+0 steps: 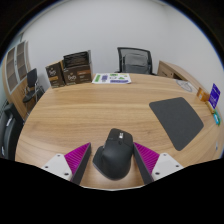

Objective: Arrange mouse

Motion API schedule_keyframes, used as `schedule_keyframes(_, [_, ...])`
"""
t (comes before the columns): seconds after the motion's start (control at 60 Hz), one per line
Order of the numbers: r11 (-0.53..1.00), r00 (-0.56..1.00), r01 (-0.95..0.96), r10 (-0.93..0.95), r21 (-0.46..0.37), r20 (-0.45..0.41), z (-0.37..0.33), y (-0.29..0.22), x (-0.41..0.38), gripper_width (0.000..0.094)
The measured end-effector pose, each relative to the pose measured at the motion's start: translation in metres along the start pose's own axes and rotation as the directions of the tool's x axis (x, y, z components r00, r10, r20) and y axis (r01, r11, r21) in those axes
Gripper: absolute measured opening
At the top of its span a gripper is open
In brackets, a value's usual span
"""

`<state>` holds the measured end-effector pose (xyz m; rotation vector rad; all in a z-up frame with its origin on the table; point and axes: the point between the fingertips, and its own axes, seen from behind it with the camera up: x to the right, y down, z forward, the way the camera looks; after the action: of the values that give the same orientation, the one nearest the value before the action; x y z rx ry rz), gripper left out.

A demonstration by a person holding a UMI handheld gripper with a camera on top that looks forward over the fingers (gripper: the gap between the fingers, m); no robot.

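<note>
A black mouse (pixel 113 152) lies on the wooden table (pixel 70 115), close to its near edge, with its front pointing away from me. My gripper (pixel 112 148) is shut on the mouse, and both fingers press against its sides. The pink pads (pixel 77 158) show on either side of it. A dark grey mouse pad (pixel 180 120) lies flat on the table ahead and to the right, well apart from the mouse.
Papers (pixel 115 77) lie at the table's far side. Beyond the table, a black office chair (pixel 133 60) stands at the far side and cardboard boxes (pixel 77 68) are to the left. A purple box (pixel 214 95) sits at the table's right edge.
</note>
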<state>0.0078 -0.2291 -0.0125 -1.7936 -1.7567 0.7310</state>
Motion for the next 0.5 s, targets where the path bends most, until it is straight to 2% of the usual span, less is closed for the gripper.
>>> schedule_keyframes(0.2, [1.0, 1.0, 0.002, -0.002, 0.009, 0.026, 0.009, -0.007, -0.004, 0.0784])
schedule_keyframes(0.35, [0.999, 0.999, -0.018, 0.017, 0.026, 0.041, 0.012, -0.013, -0.004, 0.0537])
schedule_keyframes(0.5, [0.999, 0.999, 0.0, -0.002, 0.032, 0.049, 0.012, -0.015, -0.001, 0.0386])
